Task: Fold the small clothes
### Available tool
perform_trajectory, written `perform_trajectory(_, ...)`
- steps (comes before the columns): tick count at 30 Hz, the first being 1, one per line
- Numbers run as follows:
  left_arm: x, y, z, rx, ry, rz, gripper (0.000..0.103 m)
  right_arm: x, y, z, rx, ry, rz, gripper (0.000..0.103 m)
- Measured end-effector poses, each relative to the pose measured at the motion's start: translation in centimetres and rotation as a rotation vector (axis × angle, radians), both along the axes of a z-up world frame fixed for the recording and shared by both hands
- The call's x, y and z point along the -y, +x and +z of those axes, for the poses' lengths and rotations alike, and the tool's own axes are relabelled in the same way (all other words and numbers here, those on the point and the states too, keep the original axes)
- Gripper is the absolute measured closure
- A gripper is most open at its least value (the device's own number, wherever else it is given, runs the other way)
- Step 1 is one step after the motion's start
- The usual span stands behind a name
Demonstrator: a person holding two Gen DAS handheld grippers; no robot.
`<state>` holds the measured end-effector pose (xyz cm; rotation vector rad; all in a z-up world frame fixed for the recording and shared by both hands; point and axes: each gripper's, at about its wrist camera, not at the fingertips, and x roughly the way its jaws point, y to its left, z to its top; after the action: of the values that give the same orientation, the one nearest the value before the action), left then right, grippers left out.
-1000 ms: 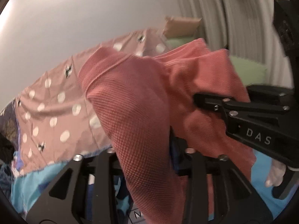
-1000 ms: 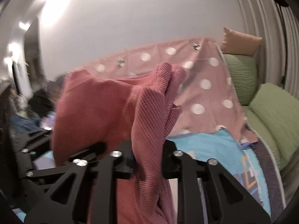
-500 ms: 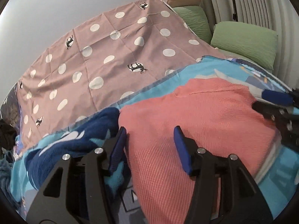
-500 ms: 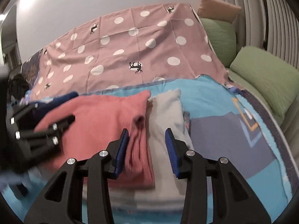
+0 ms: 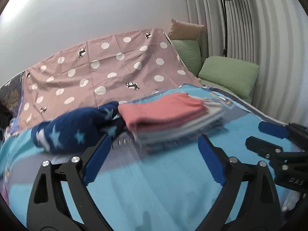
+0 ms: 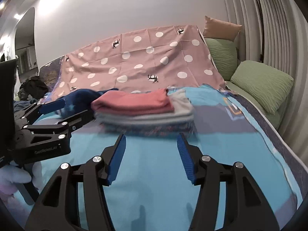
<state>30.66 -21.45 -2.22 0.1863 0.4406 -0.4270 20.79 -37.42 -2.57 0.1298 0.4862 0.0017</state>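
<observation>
Bedroom setup, w/ a turquoise bedspread (image 5: 173, 182) as the work surface, a pink polka-dot sheet (image 5: 115, 71) draped up behind it and green pillows (image 5: 229, 75) off to the right by the curtain. So the coral top (image 5: 163, 111) is folded and sitting on top of a stack of folded clothes (image 6: 146, 117), grey layers under it, roughly mid-bed. Both grippers are clear of it now. Left gripper (image 5: 154, 154) has just been opening its jaws, they're spread really wide w/ nothing between them, just bare bedspread. Right gripper (image 6: 150, 157) has just been opening too, about halfway, also empty. Imo the next thing up is the navy star-print garment (image 5: 77, 129), which is lying crumpled just left of the stack, touching or nearly touching it (a bit blurry, can't say for sure). From the left gripper it's ahead and to the left, pretty near the left fingertip (image 5: 100, 150). From the right wrist view it's way over on the far left, partly behind the left gripper (image 6: 63, 115), so the left hand is clearly the closer one. Its long axis looks like it runs roughly left-right across the bed, but it's bunched up so tbh that's a guess. Ppl doing this would prob pull it toward the open patch in front before spreading it.
</observation>
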Motion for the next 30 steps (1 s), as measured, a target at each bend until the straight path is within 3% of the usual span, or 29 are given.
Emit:
perform_trajectory(2, -1.0, -3.3, 0.3, 0.020, -0.021, 0.022, 0.005, -0.6, -2.1, 0.2, 0.024, 0.007, -0.026, 0.042)
perform_trajectory(4, -1.8, -6.1, 0.5, 0.035, -0.040, 0.040, 0.003, -1.5, -4.7, 0.5, 0.060, 0.005, -0.046, 0.024)
perform_trajectory(6, -2.5, -8.7, 0.8, 0.051, -0.043, 0.042, 0.002, -2.6, -7.1, 0.6, 0.090, 0.001, -0.042, 0.015)
perform_trajectory(10, -4.1, -13.5, 1.2, 0.106, -0.057, 0.082, 0.002, -4.8, -10.4, 0.8, 0.152, -0.075, -0.069, 0.005)
perform_trajectory(16, -6.4, -16.8, 0.9, 0.113, -0.100, 0.145, 0.002, -5.5, -13.5, 1.4, 0.201, -0.060, -0.166, 0.002)
perform_trajectory(24, -9.0, -20.2, 2.2, 0.131, -0.138, 0.154, 0.002, -6.3, -16.5, 2.6, 0.226, -0.077, -0.198, 0.002)
perform_trajectory(30, -9.4, -22.6, 2.7, 0.115, -0.144, 0.136, 0.002, -7.4, -18.0, 3.0, 0.183, -0.080, -0.192, 0.001)
